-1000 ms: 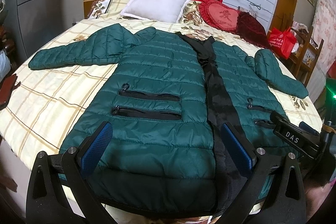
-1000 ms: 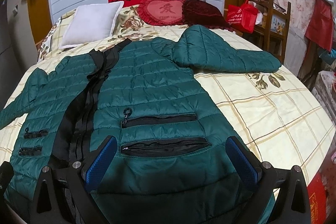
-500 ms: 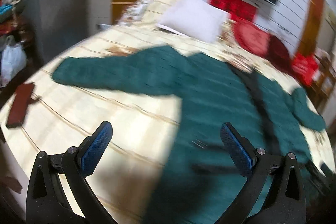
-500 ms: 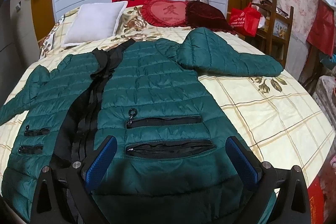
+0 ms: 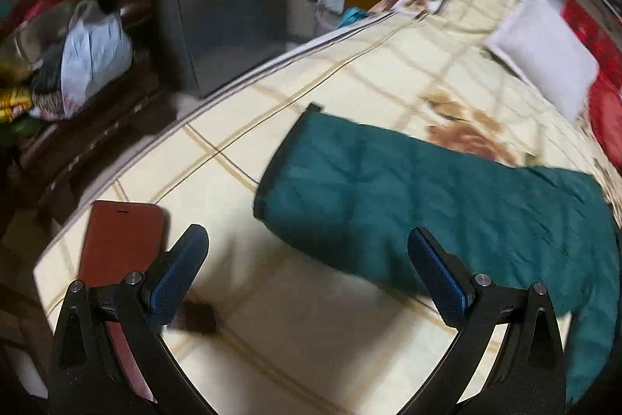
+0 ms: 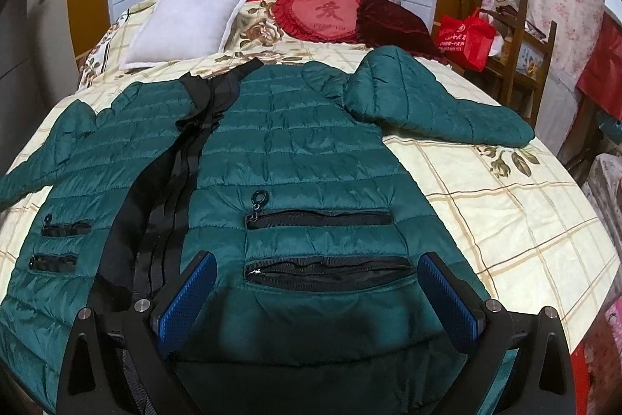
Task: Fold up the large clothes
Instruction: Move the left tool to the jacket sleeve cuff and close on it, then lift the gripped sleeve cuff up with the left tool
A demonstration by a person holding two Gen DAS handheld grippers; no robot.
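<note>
A dark green quilted jacket [image 6: 295, 158] lies spread face up on the bed, black zipper placket open, both sleeves stretched out. My right gripper [image 6: 317, 298] is open and empty, hovering over the jacket's hem near the lower zip pocket [image 6: 326, 271]. In the left wrist view the jacket's left sleeve [image 5: 408, 197] lies across the bedspread, its cuff pointing toward the bed's left edge. My left gripper [image 5: 307, 271] is open and empty just in front of that cuff, a little above the bed.
A brown phone case [image 5: 116, 244] lies on the bedspread [image 5: 350, 80] by the left finger. A white pillow [image 6: 186, 26], red heart cushion [image 6: 322, 14] and dark red cushion [image 6: 392, 26] sit at the head. Cluttered shelves [image 5: 58, 45] stand left, a wooden rack [image 6: 517, 57] right.
My left gripper has swung left from the jacket's hem to the left sleeve cuff near the bed's edge. My right gripper has stayed over the hem.
</note>
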